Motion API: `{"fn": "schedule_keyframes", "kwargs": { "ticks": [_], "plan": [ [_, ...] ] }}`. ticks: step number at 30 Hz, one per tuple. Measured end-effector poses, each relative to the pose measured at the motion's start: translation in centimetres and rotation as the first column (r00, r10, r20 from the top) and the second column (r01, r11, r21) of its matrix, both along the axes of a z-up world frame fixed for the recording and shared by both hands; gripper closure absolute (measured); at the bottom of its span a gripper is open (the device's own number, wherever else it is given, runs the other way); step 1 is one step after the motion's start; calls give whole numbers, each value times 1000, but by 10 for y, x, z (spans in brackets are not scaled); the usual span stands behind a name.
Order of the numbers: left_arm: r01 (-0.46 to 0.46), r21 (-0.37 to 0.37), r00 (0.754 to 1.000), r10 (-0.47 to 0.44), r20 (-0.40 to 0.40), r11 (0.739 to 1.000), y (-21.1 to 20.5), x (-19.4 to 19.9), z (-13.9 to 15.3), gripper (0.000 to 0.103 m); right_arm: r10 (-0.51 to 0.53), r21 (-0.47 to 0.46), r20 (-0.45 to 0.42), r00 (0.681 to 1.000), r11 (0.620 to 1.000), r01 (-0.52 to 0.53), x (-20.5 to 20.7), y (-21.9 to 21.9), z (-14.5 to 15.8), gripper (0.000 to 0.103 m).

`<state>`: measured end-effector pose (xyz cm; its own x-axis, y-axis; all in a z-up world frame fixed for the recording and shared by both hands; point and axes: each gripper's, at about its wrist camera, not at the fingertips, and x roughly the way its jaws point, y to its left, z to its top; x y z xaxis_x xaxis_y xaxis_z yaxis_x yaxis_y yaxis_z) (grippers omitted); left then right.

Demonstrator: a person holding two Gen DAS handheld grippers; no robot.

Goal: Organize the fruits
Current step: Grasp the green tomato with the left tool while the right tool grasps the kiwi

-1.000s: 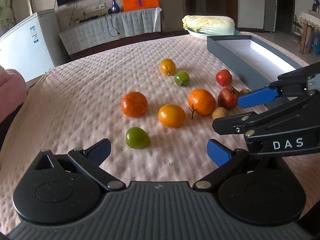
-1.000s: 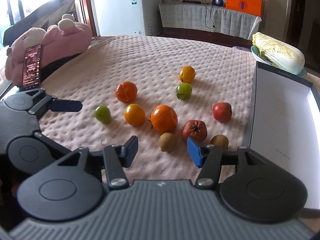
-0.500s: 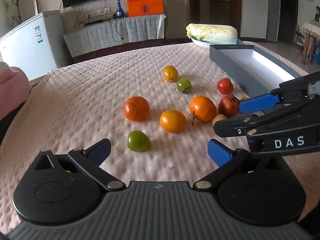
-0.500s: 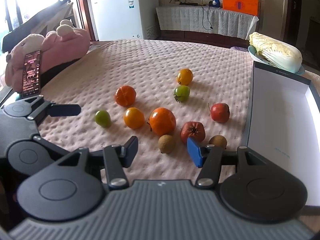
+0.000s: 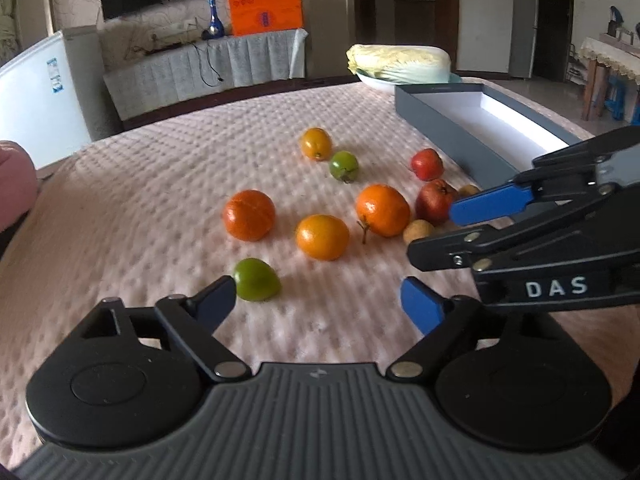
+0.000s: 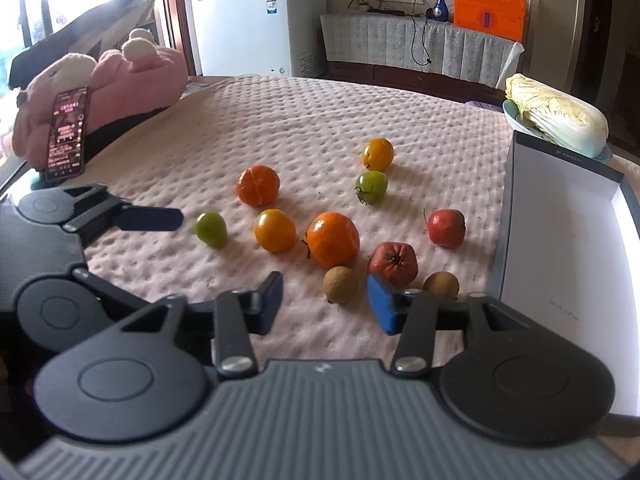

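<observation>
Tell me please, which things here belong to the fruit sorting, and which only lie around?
Belongs to the job: oranges, green fruits, red fruits, small brown fruits, grey box.

Just lying about: cabbage, phone, pink plush toy, white freezer.

Ten small fruits point(image 6: 333, 243) (oranges, green, red and brown ones) lie loose on the pink bench cover, beside an open, empty grey box point(image 5: 444, 130).
</observation>
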<state>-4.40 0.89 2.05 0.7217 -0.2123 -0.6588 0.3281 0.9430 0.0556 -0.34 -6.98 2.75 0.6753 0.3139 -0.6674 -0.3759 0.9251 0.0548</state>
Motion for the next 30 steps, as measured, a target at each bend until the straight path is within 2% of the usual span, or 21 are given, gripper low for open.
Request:
{"fn": "schedule_keyframes", "kwargs": {
  "ticks": [7,12,14,18,22,30],
  "plan": [
    [-7,-15,1000,7,0,1000,3,4,1,12,-24,6,-1,1000,1000,24,4,-3,0,58],
    [-37,-45,999,37,-10,998,10,10,2,12,-73,76,-14,997,994,74,9,-18,5,58],
    [-51,-50,998,50,-29,997,12,13,0,19,-69,52,-16,997,996,70,9,-16,3,58],
    [-83,-91,995,77,-67,992,20,19,-1,22,-39,15,-24,999,999,40,7,-9,-2,58],
    [-90,-86,993,83,-86,992,20,22,-4,30,-11,-35,-22,1000,999,10,6,3,-8,68],
    [-105,-68,992,100,-77,992,20,26,-8,35,-27,-76,-1,1000,997,27,12,11,-11,69]
  ]
}}
